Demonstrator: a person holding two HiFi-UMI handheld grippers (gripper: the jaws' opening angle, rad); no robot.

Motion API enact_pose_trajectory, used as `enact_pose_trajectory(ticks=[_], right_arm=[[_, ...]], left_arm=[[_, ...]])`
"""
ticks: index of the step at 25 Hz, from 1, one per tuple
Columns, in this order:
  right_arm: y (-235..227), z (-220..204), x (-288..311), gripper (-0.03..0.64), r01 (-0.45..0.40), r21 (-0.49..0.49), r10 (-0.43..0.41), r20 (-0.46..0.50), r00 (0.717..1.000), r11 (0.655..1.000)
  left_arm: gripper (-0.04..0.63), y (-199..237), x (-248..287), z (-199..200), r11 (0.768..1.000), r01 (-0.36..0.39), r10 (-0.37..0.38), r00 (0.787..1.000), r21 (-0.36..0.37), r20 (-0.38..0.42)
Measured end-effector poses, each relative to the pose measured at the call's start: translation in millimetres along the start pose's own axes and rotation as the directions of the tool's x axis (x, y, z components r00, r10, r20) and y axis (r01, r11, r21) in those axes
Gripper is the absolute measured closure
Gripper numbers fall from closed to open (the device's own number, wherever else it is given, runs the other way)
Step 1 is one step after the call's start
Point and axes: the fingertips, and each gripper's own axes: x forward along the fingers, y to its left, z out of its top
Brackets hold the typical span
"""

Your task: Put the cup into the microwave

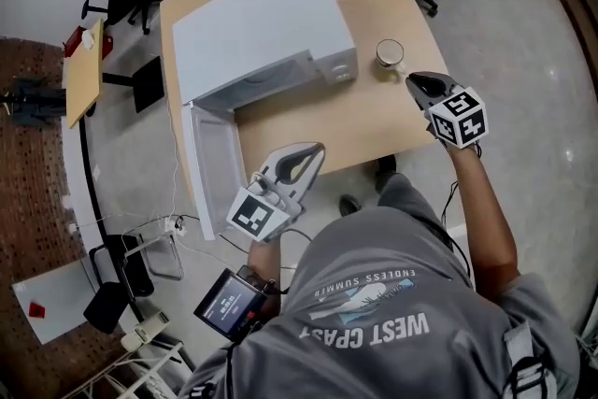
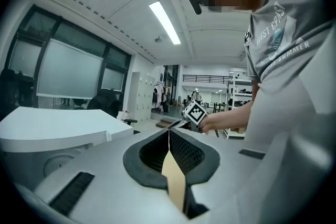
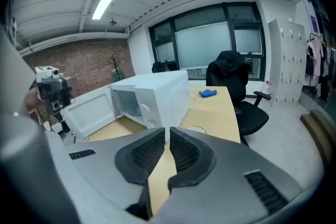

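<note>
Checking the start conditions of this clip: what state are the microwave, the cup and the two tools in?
Microwave: door swung wide open.
Cup: upright on the table, not held.
Left tool: shut, nothing in it.
Right tool: shut, nothing in it.

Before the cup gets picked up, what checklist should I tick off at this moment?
1. Microwave door open: ok, swung wide.
2. Cup upright on the table, beside the microwave: ok.
3. Right gripper open for a grasp: not ok, jaws together, empty.
4. Right gripper at the cup: not ok, short of it, apart.
5. Left gripper empty: ok, jaws together on nothing.
6. Cup's contents: cannot tell.
</note>
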Motion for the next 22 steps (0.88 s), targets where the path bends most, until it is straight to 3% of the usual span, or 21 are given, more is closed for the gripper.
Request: enact_pose_trajectory(ticks=[4,6,7,13,15,17,22], right_arm=[[-54,-45,54,0.587,0.013,-0.013,-0.015,-0.135,0.991,1.000],[-73,-68,77,0.524,0.002,-0.010,-0.004,-0.200,0.980,1.000],[-79,-77,88,0.495,-0.009,-0.009,0.006,-0.226,0.974,1.000],[-89,-112,133,0.486,-0.073,-0.087,0.040,-0.336,0.941,0.993],[-94,-113,140,0.488,-0.057,-0.134,0.007,-0.347,0.938,0.989],[-100,-109,142,0.531,-0.034,-0.159,-0.022,-0.338,0.941,0.987],[-97,-103,136,0.538,-0.020,-0.126,-0.019,-0.302,0.953,0.992]], left_arm=[[0.572,20,28,-17,0.999,-0.036,0.034,0.998,-0.037,-0.050],[0.572,28,39,-24,0.997,-0.056,0.052,0.996,-0.058,-0.066],[0.572,32,44,-26,0.996,-0.065,0.060,0.996,-0.066,-0.071],[0.572,45,59,-42,0.986,-0.122,0.111,0.989,-0.116,-0.098],[0.572,49,60,-45,0.983,-0.138,0.126,0.987,-0.125,-0.105],[0.572,50,60,-48,0.981,-0.149,0.136,0.985,-0.122,-0.108],[0.572,46,55,-49,0.979,-0.164,0.153,0.984,-0.121,-0.096]])
